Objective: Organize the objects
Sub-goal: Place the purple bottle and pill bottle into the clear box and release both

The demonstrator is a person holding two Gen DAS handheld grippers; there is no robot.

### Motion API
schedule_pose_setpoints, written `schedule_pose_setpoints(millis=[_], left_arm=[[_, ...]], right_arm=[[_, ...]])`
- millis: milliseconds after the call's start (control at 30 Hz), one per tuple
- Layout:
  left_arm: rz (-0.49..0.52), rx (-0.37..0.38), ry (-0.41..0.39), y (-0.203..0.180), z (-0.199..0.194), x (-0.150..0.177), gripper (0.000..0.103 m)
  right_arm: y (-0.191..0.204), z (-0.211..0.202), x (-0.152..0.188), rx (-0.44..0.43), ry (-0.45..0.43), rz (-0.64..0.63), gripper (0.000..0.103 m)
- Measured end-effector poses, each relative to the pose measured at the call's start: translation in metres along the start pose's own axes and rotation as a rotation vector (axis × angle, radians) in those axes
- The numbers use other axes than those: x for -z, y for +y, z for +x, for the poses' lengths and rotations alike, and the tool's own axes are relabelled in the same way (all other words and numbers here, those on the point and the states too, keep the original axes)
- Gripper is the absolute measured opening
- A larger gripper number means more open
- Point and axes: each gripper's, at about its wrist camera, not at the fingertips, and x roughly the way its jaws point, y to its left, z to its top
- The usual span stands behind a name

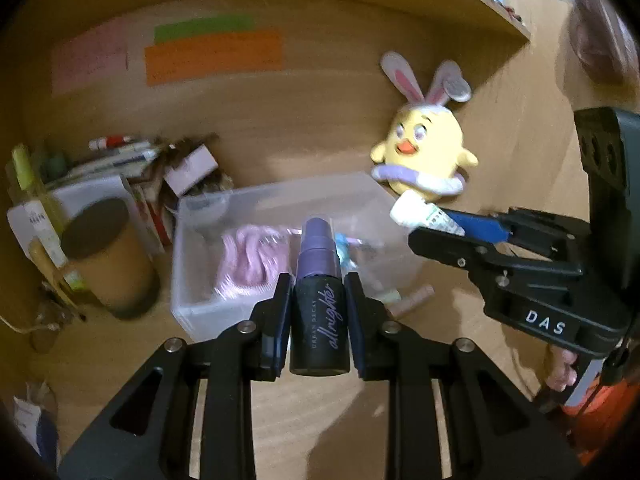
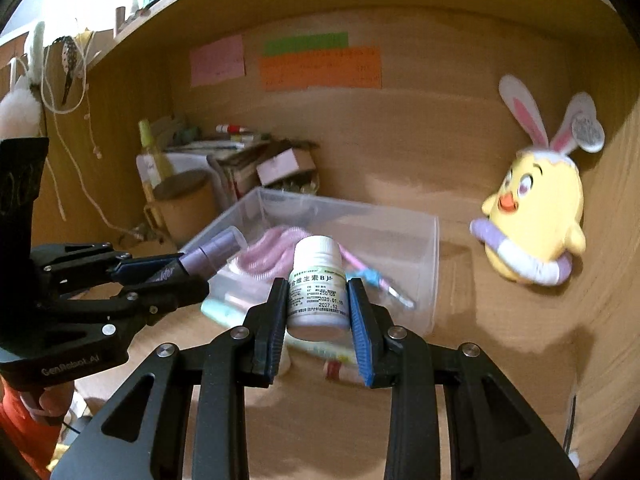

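Spray bottle: small black-and-purple plastic spray bottle (image 1: 319, 300), lettered "URBAN DECAY all nighter", clamped between the left gripper (image 1: 319, 312) pads, above the desk.
Pill bottle: white plastic pill bottle (image 2: 317, 290), its label printed in Chinese with dates "2025.01" and "2027.12", pinched by the right gripper (image 2: 318, 312).
Bin: clear plastic storage bin (image 2: 430, 248) just beyond both bottles, holding something pink, possibly cloth.
Gripper markings: "DAS"; "GenRobot.AI".
Surface: light wooden desk (image 2: 500, 380) inside a wooden alcove.
Backdrop: yellow plush chick with rabbit ears (image 2: 536, 216); pink, green and orange sticky notes (image 2: 320, 66), writing illegible.
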Motion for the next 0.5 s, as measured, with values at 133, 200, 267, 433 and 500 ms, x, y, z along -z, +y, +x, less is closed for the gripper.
schedule_pose_setpoints(millis=[133, 200, 267, 433, 500], left_arm=[[-0.011, -0.026, -0.010, 0.010, 0.005, -0.013, 0.025], [-0.020, -0.036, -0.006, 0.015, 0.011, -0.019, 0.025], [-0.027, -0.048, -0.002, 0.020, 0.017, -0.022, 0.025], [-0.049, -0.052, 0.035, 0.032, 0.043, -0.028, 0.025], [-0.062, -0.050, 0.061, 0.036, 0.056, -0.028, 0.025]], right_arm=[[-0.001, 0.012, -0.015, 0.011, -0.010, -0.005, 0.027], [-0.003, 0.019, -0.020, 0.013, -0.006, -0.003, 0.027], [-0.006, 0.027, -0.025, 0.020, -0.001, -0.002, 0.027], [-0.010, 0.053, -0.029, 0.035, 0.037, 0.002, 0.027], [-0.012, 0.066, -0.028, 0.033, 0.066, 0.008, 0.027]])
